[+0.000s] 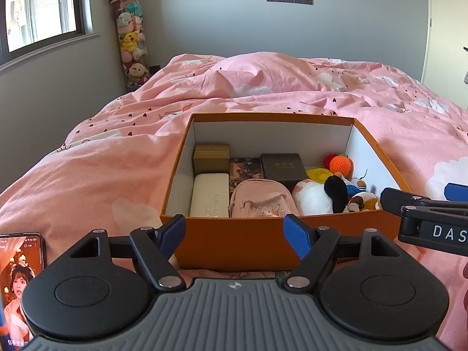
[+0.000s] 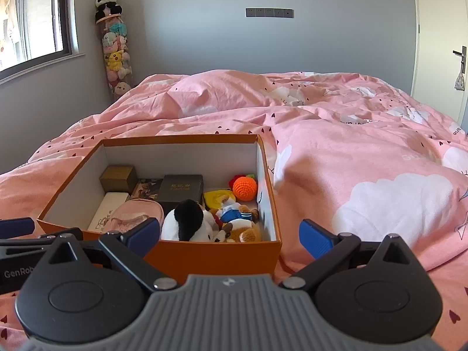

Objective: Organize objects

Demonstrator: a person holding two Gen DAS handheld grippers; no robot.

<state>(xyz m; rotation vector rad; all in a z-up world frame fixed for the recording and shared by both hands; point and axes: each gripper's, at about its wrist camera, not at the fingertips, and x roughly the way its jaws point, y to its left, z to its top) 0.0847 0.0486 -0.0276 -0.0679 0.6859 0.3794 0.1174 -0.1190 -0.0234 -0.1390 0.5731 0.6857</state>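
One phone (image 1: 20,280) lies on the pink bedcover (image 1: 96,169) at the far left, screen lit, just beside the left gripper (image 1: 237,235). One orange box (image 1: 234,245), open at the top, rests on the bedcover directly ahead.

Box contents, left to right:
- one gold case (image 1: 211,158) at the back, one white case (image 1: 209,196) in front of it;
- one picture card (image 1: 245,168), one pink pouch (image 1: 259,200) in front of it;
- one dark case (image 1: 282,166);
- one black-and-white plush (image 1: 321,194), one yellow item (image 1: 318,175), one orange knitted ball (image 1: 340,164), and two small dolls, possibly more, packed against the right wall.

The left gripper is spread wide and holds nothing, level with the box's near wall. The right gripper (image 2: 231,238) is likewise wide and holds nothing, with its left finger in front of the near rim.

Bare bedcover extends to the right of the box.
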